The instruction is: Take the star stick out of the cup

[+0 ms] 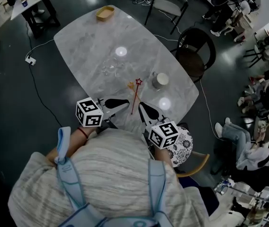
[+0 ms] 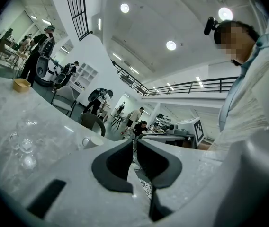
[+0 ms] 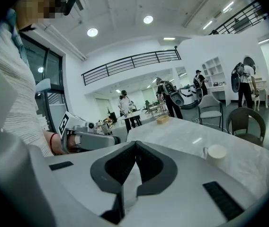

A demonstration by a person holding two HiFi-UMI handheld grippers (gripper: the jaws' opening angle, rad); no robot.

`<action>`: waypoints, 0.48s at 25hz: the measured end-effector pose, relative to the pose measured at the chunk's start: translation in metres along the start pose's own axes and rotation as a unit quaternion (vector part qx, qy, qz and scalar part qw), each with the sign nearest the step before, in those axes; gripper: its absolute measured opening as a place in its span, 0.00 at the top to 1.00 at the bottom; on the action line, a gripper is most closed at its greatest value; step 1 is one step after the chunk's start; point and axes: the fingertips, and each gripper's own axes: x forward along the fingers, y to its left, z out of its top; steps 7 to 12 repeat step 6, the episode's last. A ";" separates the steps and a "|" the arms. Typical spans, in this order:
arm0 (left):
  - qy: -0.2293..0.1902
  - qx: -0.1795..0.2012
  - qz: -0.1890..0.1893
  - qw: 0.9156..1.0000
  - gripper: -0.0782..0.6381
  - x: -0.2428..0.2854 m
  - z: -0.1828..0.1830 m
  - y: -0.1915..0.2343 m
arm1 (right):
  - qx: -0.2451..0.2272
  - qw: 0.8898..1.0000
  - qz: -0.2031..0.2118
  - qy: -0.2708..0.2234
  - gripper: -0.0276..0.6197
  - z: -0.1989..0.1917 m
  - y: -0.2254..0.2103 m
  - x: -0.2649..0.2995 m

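Pale ribbed knitwear (image 1: 111, 169) crossed by light blue straps fills the foreground as a person leans over an oval table (image 1: 87, 41) of grey-veined white stone, polished enough to mirror the ceiling lamps.

The left gripper (image 1: 126, 103) and right gripper (image 1: 141, 105) hang side by side at the near edge. Each has its dark jaws pressed together, with nothing seen between them; the left shows only a hairline slit at its tips.

The star stick (image 1: 135, 97) lies flat on the stone between the two tips. It is a thin red shaft with a small red star at its far end, and that end points toward the cup (image 1: 161, 80). The stick is clear of the cup, so the task looks done or nearly so. A small orange-yellow shape lies just beside the star (whether it is a second stick is too small to tell).

The stick looks very light, stiff and narrow, and apt to roll or skid on the slick stone. The plain shaft near mid-length looks the safest hold, since the star's points give the jaws little to bear on and may snap.

The cup is squat, white and smooth-walled, probably ceramic, so a knock could tip or chip it.
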 end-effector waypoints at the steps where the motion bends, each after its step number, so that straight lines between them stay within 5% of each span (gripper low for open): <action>1: 0.000 0.001 -0.001 1.000 0.84 0.001 0.000 0.000 | 0.000 1.000 0.000 0.000 0.94 0.000 0.000 0.000; 12: 0.004 0.006 -0.010 1.000 0.84 0.006 -0.004 -0.005 | -0.005 1.000 0.001 0.002 0.94 -0.004 -0.001 -0.001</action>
